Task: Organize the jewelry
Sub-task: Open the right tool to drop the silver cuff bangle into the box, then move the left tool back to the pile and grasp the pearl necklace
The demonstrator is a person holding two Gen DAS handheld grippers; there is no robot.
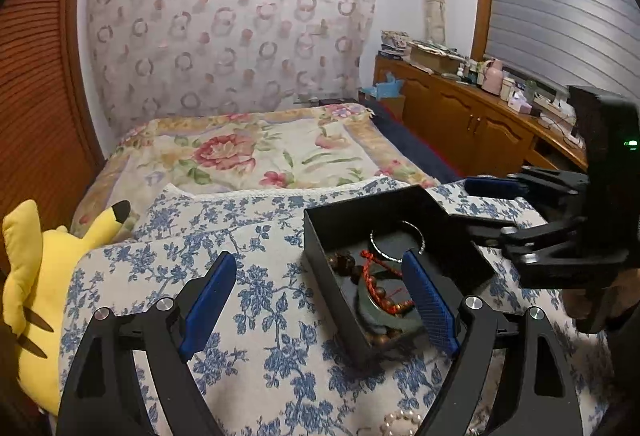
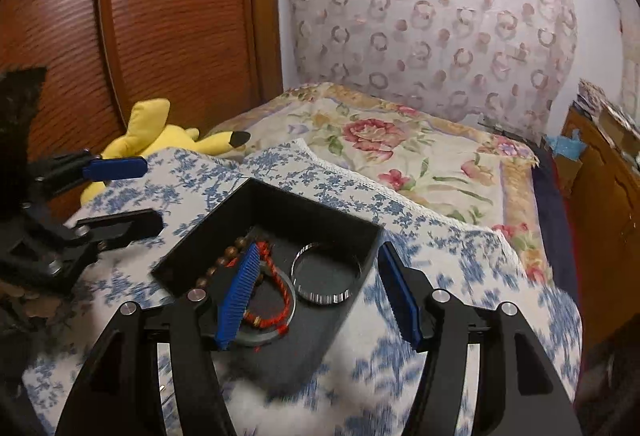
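A black open box [image 1: 348,211] [image 2: 304,207] sits on a blue-flowered pillow. Inside lie a silver bangle [image 1: 396,240] [image 2: 324,276], a red cord bracelet [image 1: 370,272] [image 2: 276,276], a brown bead bracelet [image 1: 346,264] [image 2: 224,260] and a green jade bangle [image 1: 384,316] [image 2: 260,338]. My left gripper [image 1: 320,300] is open and empty, its right finger over the box. My right gripper [image 2: 320,296] is open and empty, straddling the box's near wall. A pearl string [image 1: 400,422] lies on the pillow at the bottom edge of the left wrist view.
A yellow plush toy [image 1: 32,276] [image 2: 160,131] lies at the pillow's left by a wooden wardrobe [image 2: 140,15]. A floral bedspread [image 1: 256,151] lies beyond. A wooden cabinet [image 1: 480,115] with clutter stands to the right.
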